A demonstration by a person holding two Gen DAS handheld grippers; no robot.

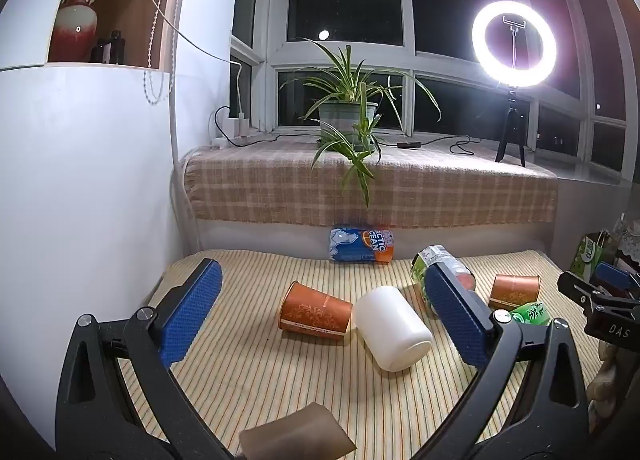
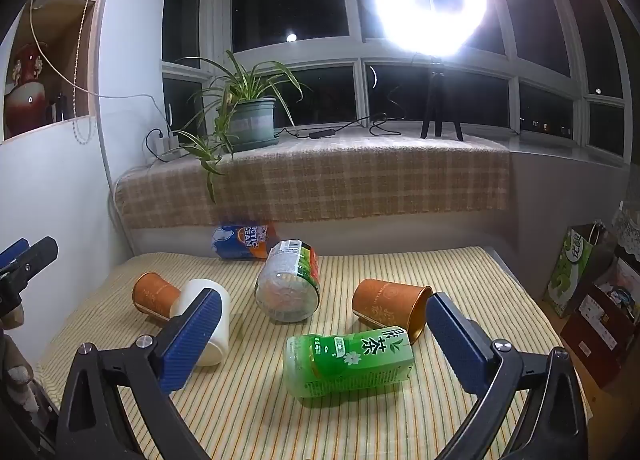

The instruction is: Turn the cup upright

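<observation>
A white cup [image 1: 392,327] lies on its side on the striped mat [image 1: 280,380], mouth toward me; it also shows in the right wrist view [image 2: 208,312]. An orange paper cup [image 1: 315,311] lies on its side just left of it, also seen in the right wrist view [image 2: 154,295]. A second orange cup [image 1: 515,290] lies on its side at the right, its mouth open toward the right gripper [image 2: 394,308]. My left gripper [image 1: 322,316] is open above the mat, both cups between its fingers. My right gripper [image 2: 320,334] is open above the green bottle.
A green tea bottle [image 2: 348,362] and a clear jar [image 2: 289,286] lie on the mat [image 2: 460,268]. A blue-orange can [image 1: 362,246] lies by the back ledge. A potted plant [image 1: 348,111] and ring light [image 1: 514,43] stand on the sill. Boxes [image 2: 596,300] sit at the right.
</observation>
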